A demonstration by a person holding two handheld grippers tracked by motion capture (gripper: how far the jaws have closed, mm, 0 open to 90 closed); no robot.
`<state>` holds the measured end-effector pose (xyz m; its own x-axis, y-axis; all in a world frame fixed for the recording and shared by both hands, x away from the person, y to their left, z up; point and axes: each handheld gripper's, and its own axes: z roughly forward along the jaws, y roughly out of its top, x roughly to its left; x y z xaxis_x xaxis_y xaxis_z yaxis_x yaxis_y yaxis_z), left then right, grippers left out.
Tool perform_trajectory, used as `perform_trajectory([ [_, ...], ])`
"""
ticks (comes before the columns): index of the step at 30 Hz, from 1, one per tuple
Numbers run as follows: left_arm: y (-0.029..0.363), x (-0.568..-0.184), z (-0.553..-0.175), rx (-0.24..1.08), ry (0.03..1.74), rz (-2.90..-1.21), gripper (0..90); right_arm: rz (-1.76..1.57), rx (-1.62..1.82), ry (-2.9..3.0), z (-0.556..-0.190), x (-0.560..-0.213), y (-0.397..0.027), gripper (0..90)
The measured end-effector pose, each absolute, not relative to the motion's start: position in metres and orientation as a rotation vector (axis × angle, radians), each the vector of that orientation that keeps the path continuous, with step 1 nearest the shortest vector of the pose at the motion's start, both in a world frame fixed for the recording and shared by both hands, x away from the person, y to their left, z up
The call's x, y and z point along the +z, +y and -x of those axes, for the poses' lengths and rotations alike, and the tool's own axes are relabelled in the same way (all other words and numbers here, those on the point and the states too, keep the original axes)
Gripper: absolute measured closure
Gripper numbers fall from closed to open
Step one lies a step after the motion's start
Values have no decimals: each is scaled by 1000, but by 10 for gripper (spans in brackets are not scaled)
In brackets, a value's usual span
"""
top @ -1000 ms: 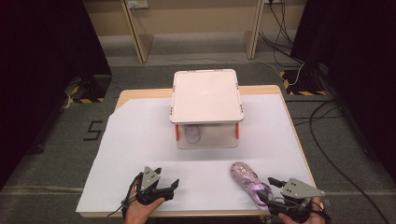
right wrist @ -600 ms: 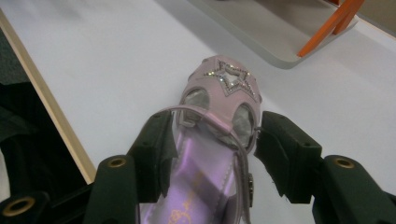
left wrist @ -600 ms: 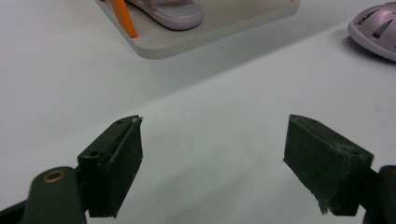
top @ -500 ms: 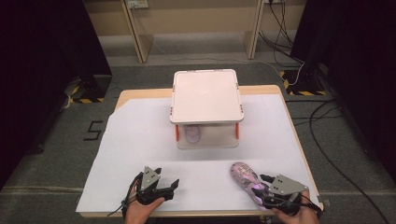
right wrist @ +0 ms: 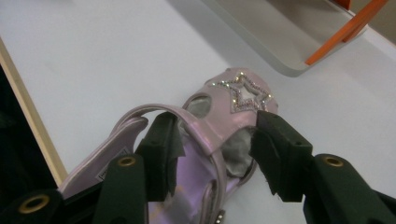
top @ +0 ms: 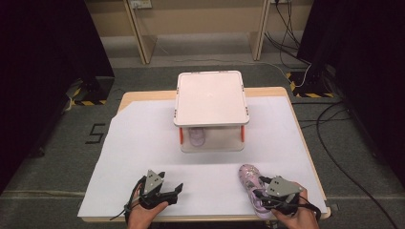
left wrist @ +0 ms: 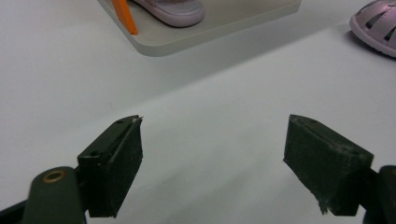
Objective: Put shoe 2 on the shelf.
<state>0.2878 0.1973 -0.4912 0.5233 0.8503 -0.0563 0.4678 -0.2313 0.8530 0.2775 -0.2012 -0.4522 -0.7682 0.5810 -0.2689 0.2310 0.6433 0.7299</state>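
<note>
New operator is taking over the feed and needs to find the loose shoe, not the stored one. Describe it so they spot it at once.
Start at the white two-tier shoe rack in the middle of the white-covered table, then drop to the near right edge. There lies a lilac sandal, with the right gripper straddling its strap. Unlike its mate tucked on the rack's lower shelf, it lies out on the table and shows a rhinestone star on the toe.

pink sandal (top: 250,183) beside right hand-held gripper (top: 265,192)

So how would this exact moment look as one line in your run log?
left hand-held gripper: open, idle | right hand-held gripper: open, straddling pink sandal | second sandal: on rack shelf
</note>
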Motion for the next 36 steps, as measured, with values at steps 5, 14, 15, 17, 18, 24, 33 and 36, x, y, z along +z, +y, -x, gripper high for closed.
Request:
perform_trajectory([
  [5, 198, -492, -289, 535, 1091, -1872, 192, -581, 939, 2371, -279, -452, -198, 649],
  [14, 198, -492, -288, 535, 1091, -1870, 192, -457, 870, 2331, -278, -448, -192, 828],
  [15, 198, -491, -288, 533, 1094, -1869, 192, -452, 864, 2322, -278, -447, -192, 835],
  [17, 199, -492, -289, 533, 1096, -1869, 192, -446, 855, 2308, -279, -445, -193, 843],
  [18, 200, -492, -289, 529, 1099, -1867, 192, -455, 857, 2305, -280, -444, -193, 845],
  [24, 202, -491, -290, 532, 1106, -1861, 192, -425, 877, 2265, -282, -435, -192, 850],
  [33, 204, -491, -291, 527, 1115, -1851, 192, -379, 915, 2213, -299, -426, -172, 850],
  [36, 205, -491, -291, 527, 1119, -1843, 192, -355, 924, 2199, -310, -426, -158, 850],
])
